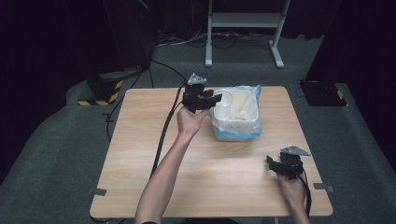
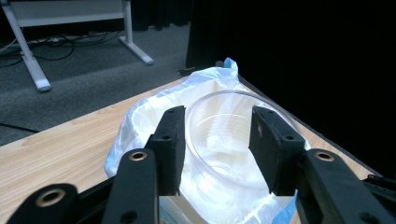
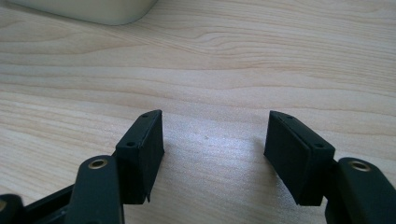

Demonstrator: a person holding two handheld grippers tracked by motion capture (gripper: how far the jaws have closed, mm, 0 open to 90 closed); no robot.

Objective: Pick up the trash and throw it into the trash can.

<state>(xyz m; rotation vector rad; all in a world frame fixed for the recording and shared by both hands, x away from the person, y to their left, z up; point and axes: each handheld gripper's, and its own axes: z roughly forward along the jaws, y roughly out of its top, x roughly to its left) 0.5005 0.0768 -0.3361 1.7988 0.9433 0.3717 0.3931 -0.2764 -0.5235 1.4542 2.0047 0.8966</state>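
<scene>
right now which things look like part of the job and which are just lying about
In play:
- clear plastic cup, between the left gripper fingers, over the bin
- white bin lined with a blue-edged plastic bag
- right gripper, open and empty, low over the table

Lying about:
- white metal stand on the floor behind the table
- cables on the floor beneath it

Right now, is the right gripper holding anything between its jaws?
No. In the right gripper view, the right gripper has its jaws spread apart with bare wooden table showing in the gap between them.
</scene>
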